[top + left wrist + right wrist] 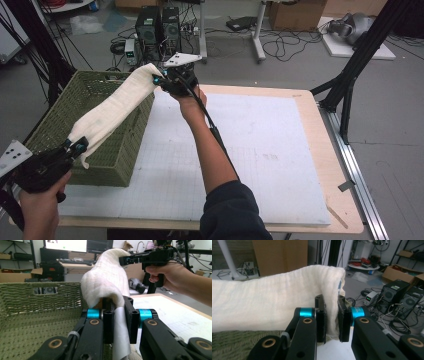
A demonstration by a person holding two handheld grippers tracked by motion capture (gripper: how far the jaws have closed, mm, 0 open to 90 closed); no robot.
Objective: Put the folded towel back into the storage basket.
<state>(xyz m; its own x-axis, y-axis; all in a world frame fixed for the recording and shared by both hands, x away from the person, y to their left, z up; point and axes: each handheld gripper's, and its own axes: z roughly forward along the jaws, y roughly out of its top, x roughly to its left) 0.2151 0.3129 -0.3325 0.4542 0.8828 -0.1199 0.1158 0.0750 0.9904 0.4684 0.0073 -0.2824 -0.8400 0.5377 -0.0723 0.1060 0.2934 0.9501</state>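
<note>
The tabletop (260, 150) carries a white gridded mat and, at its left edge, a green woven basket (107, 150). Above the basket hangs a long cream-white towel (112, 107), stretched in the air between the two tools, well clear of the basket floor. The left tool (79, 146) has its jaws closed tight on the near end of the towel, and a short loose flap hangs down below the grip. The right tool (161, 80) is closed on the far end, over the far corner of the basket, with the cloth folded around its jaws.

The main risk seems to be the drop. If one tool lets go first, the towel may swing and fall across the basket rim, or slide out onto the mat. The towel is also longer than the basket looks, so if it is lowered while stretched, its ends may rest on the walls. The loose flap could catch on the woven wall.
</note>
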